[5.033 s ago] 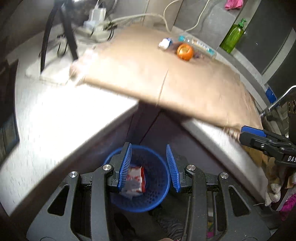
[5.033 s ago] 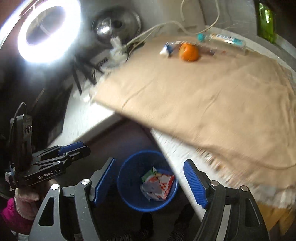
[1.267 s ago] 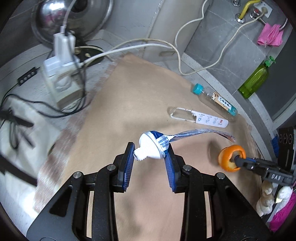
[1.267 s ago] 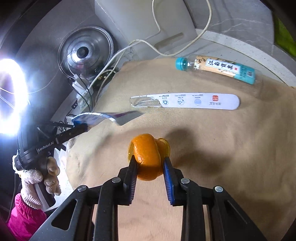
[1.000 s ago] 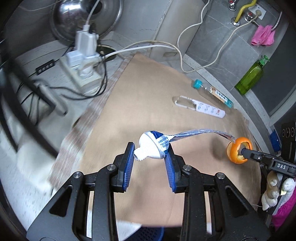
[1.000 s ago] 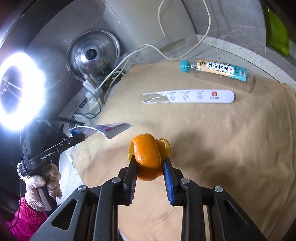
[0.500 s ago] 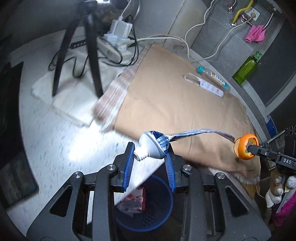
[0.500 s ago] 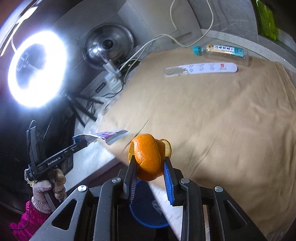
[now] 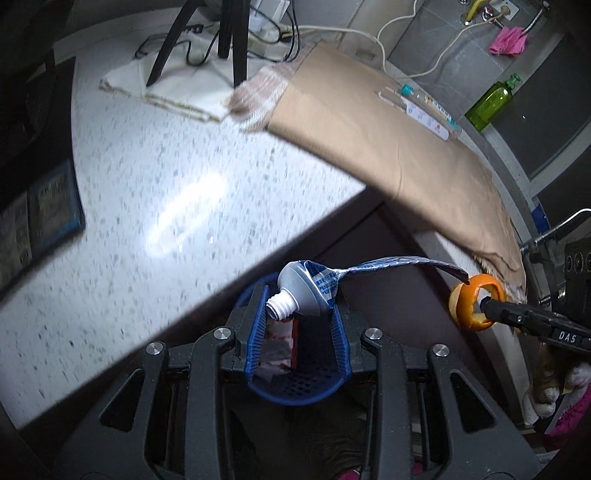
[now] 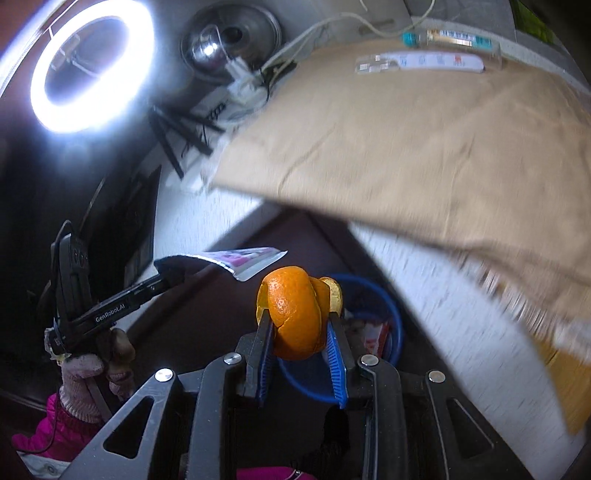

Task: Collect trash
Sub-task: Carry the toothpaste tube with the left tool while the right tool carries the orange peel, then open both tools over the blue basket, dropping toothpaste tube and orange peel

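My left gripper is shut on a squeezed toothpaste tube and holds it above the blue trash basket on the floor below the counter edge. The basket holds a red and white wrapper. My right gripper is shut on an orange peel and holds it over the same basket. The peel shows at the right in the left wrist view. The tube's flat end shows in the right wrist view. A plastic bottle and a white flat packet lie on the tan cloth.
The speckled white counter wraps around the corner above the basket. A tripod, cables and a white towel stand at the back left. A ring light glares. A green soap bottle stands at the back right.
Both grippers have drawn back from the tan cloth, past the counter edge, and come over the blue basket. Each still holds its item.
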The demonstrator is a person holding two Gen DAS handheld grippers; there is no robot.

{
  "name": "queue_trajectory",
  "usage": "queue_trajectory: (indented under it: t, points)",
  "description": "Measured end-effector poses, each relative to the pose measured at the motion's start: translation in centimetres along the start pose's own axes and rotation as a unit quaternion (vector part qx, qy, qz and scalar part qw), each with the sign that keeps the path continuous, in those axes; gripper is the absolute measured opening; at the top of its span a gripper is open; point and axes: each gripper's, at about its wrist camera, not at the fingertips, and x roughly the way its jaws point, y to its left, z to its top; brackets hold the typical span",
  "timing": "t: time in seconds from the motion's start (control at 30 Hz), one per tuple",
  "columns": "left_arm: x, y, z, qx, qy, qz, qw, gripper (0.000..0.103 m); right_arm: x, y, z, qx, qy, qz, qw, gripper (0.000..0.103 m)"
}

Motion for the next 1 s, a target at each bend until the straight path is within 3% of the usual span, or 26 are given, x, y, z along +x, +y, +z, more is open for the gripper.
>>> queue_trajectory:
  t: [0.43,1.0]
  points:
    - [5.4,0.1,-5.4,0.006,0.066,0.016,0.9977,0.032,5.7,-1.0,-6.0,0.018,0.065,-0.021,0.997,0.026]
    - [13.2,-0.6,-7.3,0.026,0.123,0.043,0.9912,0.032,13.5,-1.6,-9.3,-0.011,0.119,-0.051,0.992,0.026]
